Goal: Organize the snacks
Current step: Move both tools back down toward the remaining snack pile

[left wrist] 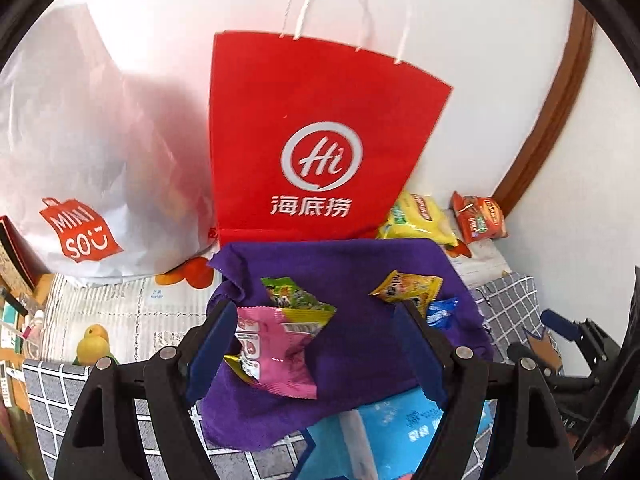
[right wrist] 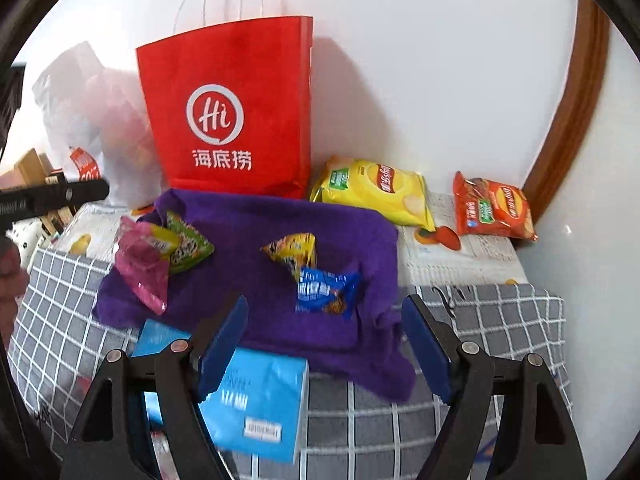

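Left claw open, pink snack packet crumpled, glossy, on purple cloth

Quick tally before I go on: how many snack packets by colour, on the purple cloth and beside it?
Pink packet: 1
Green packet: 1
Small yellow packet: 1
Blue packet: 1
Yellow chip bag: 1
Orange-red chip bag: 1
Total: 6

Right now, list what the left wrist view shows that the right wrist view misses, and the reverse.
Only the left wrist view shows the MINISO logo in full and the right gripper. Only the right wrist view shows the blue pack's barcode and the whole blue snack packet. Both show the red bag, purple cloth, pink packet and both chip bags.
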The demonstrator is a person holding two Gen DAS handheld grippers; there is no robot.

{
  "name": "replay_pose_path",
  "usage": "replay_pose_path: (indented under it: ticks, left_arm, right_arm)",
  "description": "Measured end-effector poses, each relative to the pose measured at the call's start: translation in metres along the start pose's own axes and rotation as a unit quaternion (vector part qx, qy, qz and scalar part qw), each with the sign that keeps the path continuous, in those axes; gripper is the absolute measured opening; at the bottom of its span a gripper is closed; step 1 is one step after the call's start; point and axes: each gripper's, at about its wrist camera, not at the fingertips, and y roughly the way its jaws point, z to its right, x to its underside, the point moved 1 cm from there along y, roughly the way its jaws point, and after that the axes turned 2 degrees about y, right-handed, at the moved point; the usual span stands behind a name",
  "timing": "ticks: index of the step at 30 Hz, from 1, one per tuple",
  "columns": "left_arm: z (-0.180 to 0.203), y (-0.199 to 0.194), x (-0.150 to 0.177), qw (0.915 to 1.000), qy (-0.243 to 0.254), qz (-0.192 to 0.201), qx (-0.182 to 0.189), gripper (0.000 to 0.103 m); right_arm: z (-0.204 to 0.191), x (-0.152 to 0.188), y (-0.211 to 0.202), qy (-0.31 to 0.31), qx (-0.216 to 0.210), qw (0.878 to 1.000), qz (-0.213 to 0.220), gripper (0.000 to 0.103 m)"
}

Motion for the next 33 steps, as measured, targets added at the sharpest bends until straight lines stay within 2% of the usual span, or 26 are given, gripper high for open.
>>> replay_pose_path:
  ticks: [8,15,17,19,23,26,29,33]
  left_arm:
    - [0.018,-0.030,0.002,0.9994,0.000,0.019,0.028,0.079]
    - [0.036,-0.058,0.006,0.9986,0.023,0.049,0.002,0.079]
    - [0.040,-0.064,0.006,0.9982,0.026,0.054,-0.005,0.079]
    - [0.048,-0.072,0.009,0.9973,0.034,0.059,-0.029,0.079]
    - [0.055,-0.084,0.023,0.9967,0.052,0.054,-0.032,0.081]
    - [0.049,-0.087,0.037,0.9986,0.026,0.037,-0.028,0.081]
    - [0.040,-0.092,0.053,0.9995,0.022,0.021,-0.004,0.081]
    - [0.031,-0.097,0.074,0.9996,0.019,0.018,-0.015,0.081]
  right_arm:
    - [0.001,0.030,-0.041,0.029,-0.009,1.000,0.001,0.079]
    - [0.002,0.063,-0.063,0.061,-0.041,0.997,-0.010,0.079]
    - [0.001,0.072,-0.067,0.066,-0.043,0.997,-0.024,0.079]
    - [-0.001,0.081,-0.071,0.069,-0.049,0.996,-0.025,0.079]
    - [-0.013,0.097,-0.080,0.056,-0.037,0.998,-0.011,0.079]
    - [-0.021,0.110,-0.081,0.066,-0.062,0.996,-0.011,0.079]
    - [-0.029,0.122,-0.078,0.078,-0.079,0.994,-0.012,0.079]
    - [-0.043,0.137,-0.068,0.080,-0.097,0.991,-0.037,0.079]
